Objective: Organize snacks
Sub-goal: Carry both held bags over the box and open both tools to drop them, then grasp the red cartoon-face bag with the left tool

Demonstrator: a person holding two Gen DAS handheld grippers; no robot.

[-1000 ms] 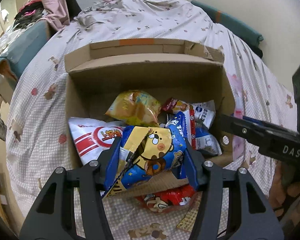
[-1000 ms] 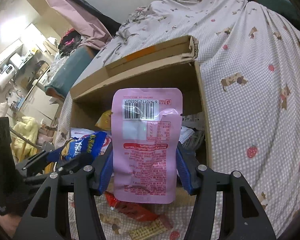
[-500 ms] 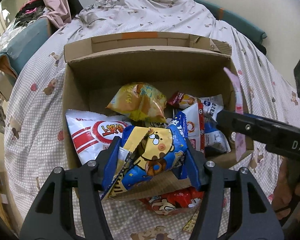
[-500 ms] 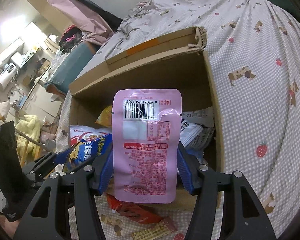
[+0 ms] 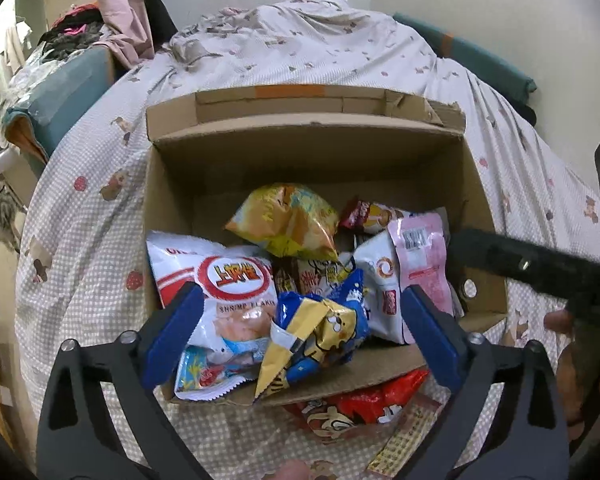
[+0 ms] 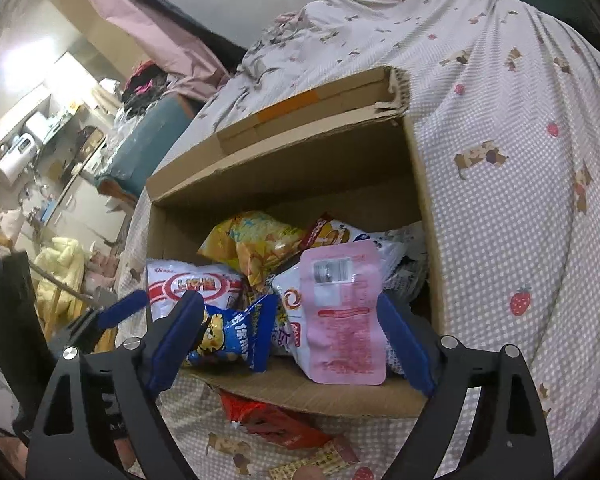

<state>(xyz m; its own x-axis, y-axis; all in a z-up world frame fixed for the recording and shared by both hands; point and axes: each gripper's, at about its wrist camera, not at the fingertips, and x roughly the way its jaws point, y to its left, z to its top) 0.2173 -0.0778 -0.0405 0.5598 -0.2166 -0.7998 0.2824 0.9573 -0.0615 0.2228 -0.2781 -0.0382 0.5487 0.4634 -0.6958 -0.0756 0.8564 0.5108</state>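
Observation:
A cardboard box (image 5: 300, 128) (image 6: 300, 144) on the bed holds several snack bags. The blue and yellow snack bag (image 5: 320, 332) (image 6: 236, 336) lies loose at the box's near wall, between the fingers of my left gripper (image 5: 302, 336), whose jaws are opening; the pads do not touch it. The pink pouch (image 6: 344, 316) (image 5: 420, 256) leans inside the near right corner. My right gripper (image 6: 290, 340) hangs over it, jaws opening and clear of the pouch.
In the box are a yellow bag (image 5: 288, 220) and a white and red shrimp flakes bag (image 5: 220, 276). A red bag (image 5: 364, 404) and a wafer bar (image 5: 404, 440) lie on the checked bedsheet (image 6: 500, 200) before the box. Cluttered furniture stands at the left.
Both grippers have spread wide. The blue and yellow bag dropped from the left gripper into the box, and the pink pouch dropped from the right one into the box's right corner.

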